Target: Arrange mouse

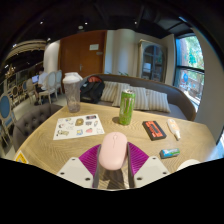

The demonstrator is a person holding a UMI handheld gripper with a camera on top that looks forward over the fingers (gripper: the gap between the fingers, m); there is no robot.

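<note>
A pale pink computer mouse [113, 151] sits between my gripper's [113, 162] two fingers, its nose pointing away from me. The purple pads [91, 159] press against both its sides, so the gripper is shut on the mouse. It appears to be held above the near edge of the light wooden table [60, 145]; the mouse's underside is hidden.
On the table stand a clear blender jug [72, 91], a green can [126, 107], a sticker sheet [79, 126], a dark red box [153, 129], a pale marker [174, 128] and a small green tube [170, 153]. A grey sofa [150, 98] lies beyond.
</note>
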